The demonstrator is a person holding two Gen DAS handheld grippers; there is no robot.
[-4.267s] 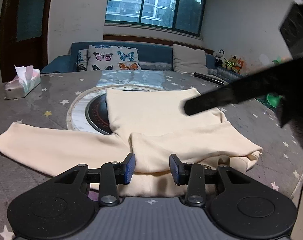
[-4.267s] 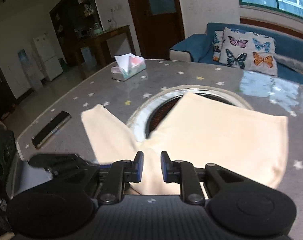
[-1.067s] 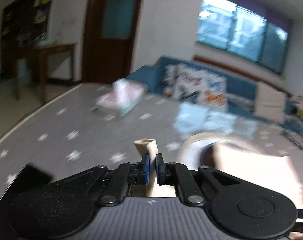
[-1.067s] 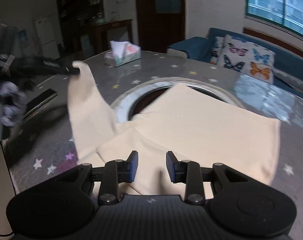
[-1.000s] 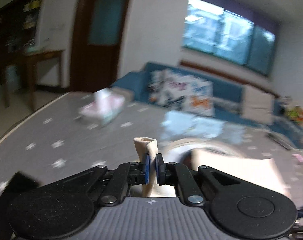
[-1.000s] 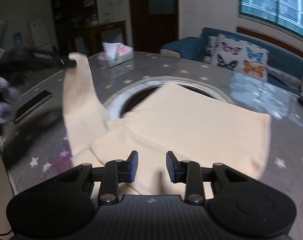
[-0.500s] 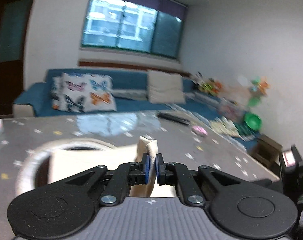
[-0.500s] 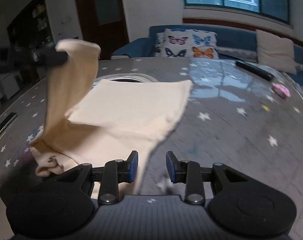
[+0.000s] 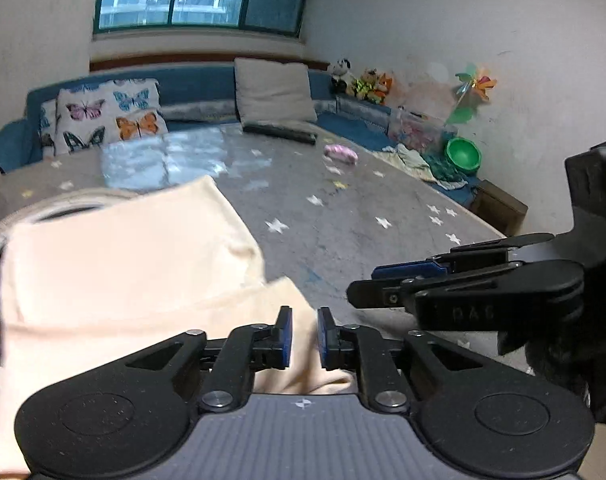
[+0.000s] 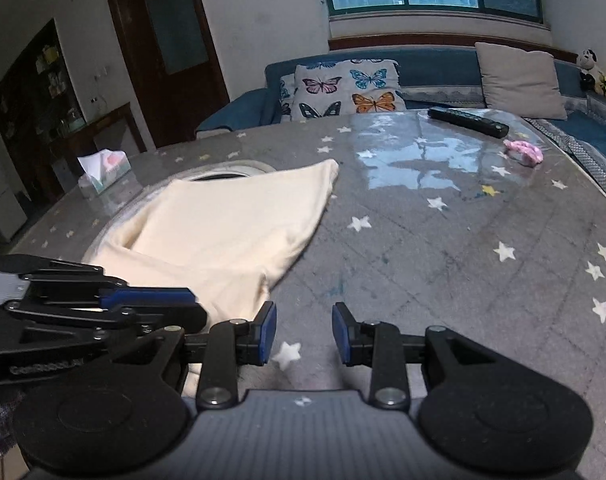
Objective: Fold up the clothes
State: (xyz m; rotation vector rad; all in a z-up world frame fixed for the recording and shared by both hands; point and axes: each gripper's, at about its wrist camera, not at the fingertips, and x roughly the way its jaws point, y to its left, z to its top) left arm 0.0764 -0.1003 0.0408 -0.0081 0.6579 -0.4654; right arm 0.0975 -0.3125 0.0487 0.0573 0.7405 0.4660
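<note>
A: Count the items, please.

B: I see one cream garment (image 9: pixel 115 264), partly folded, on the star-patterned table (image 10: pixel 463 240), lying over the round inset. Also one remote (image 10: pixel 467 121), one pink object (image 10: pixel 523 152) and one tissue box (image 10: pixel 103 170).

A: Grippers?

B: Two. My left gripper (image 9: pixel 304 338) is opening, with a fold of the garment between its pads but not pinched. My right gripper (image 10: pixel 303 334) stands parted over bare table, grasping nothing, just beside the garment's edge.
</note>
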